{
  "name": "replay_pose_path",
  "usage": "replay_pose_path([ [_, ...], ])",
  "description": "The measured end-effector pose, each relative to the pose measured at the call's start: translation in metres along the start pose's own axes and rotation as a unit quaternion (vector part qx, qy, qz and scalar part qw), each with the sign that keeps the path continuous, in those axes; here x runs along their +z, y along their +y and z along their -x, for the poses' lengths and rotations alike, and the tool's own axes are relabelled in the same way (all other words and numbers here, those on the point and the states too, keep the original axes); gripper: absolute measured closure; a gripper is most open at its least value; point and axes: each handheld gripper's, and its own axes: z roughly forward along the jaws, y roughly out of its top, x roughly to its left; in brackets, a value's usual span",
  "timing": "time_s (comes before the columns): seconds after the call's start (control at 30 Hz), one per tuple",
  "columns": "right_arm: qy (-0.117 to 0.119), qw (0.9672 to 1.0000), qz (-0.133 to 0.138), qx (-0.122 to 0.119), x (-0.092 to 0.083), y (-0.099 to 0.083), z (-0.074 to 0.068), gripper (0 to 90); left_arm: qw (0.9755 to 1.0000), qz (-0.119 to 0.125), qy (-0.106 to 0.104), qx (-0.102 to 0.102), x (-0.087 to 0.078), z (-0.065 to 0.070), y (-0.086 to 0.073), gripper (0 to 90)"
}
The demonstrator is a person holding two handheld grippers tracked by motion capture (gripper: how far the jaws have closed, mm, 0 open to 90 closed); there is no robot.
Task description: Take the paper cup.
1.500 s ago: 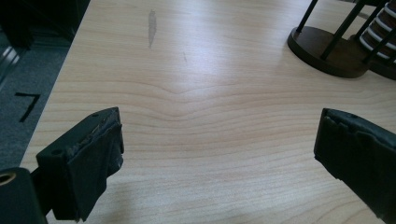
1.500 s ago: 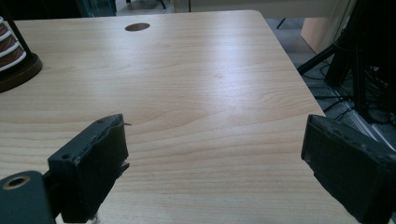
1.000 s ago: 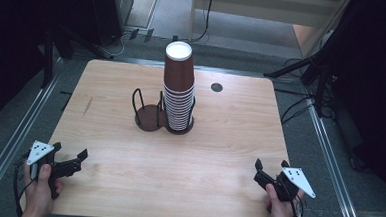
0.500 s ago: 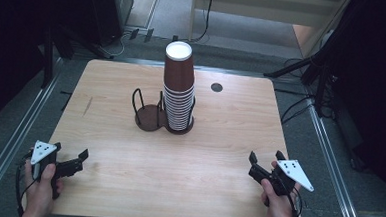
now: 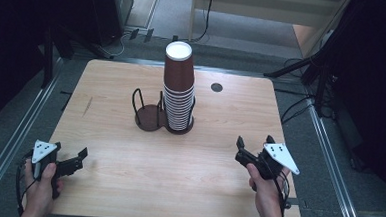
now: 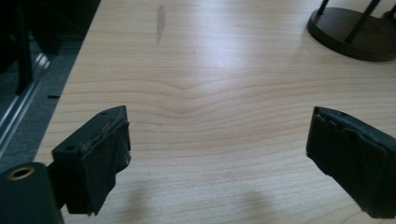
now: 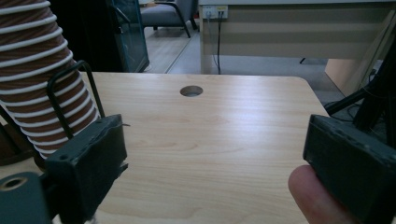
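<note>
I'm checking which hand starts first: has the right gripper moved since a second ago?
Yes. The right gripper has moved up the high view and leftward from the table's near right corner, toward the cup stack; its jaws stand open.

From my right gripper view the cup stack (image 7: 39, 70) is cut off by the top and left edges, so I can't see its top or count the cups. Its wire holder (image 7: 70, 95) disappears behind my near jaw. In my left gripper view the empty holder base (image 6: 355, 30) is clipped at the top right corner, rods cut short. In the high view my left forearm (image 5: 33, 205) runs off the bottom edge.
</note>
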Motion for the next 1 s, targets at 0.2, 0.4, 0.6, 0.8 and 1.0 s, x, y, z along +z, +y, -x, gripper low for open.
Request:
replay_pose_path([
  [0.2, 0.007, 1.0000, 0.001, -0.004, 0.011, 0.013, -0.015, 1.3, 1.0000, -0.001, -0.006, 0.002, 0.001, 0.000, 0.000, 7.2],
  [0.4, 0.028, 0.9996, 0.001, -0.010, 0.023, 0.026, -0.035, 0.6, 0.9999, -0.004, -0.006, 0.011, 0.001, 0.002, 0.000, 7.2],
  [0.6, 0.038, 0.9992, 0.007, -0.013, 0.030, 0.033, -0.046, 0.6, 0.9999, -0.004, -0.007, 0.014, 0.001, 0.002, 0.000, 7.2],
  [0.8, 0.053, 0.9984, 0.009, -0.020, 0.037, 0.042, -0.060, 1.2, 0.9998, -0.004, -0.007, 0.017, 0.001, 0.003, 0.000, 7.2],
  [1.0, 0.068, 0.9974, 0.006, -0.024, 0.044, 0.052, -0.075, 1.2, 0.9998, -0.004, -0.008, 0.019, 0.002, 0.003, 0.000, 7.2],
])
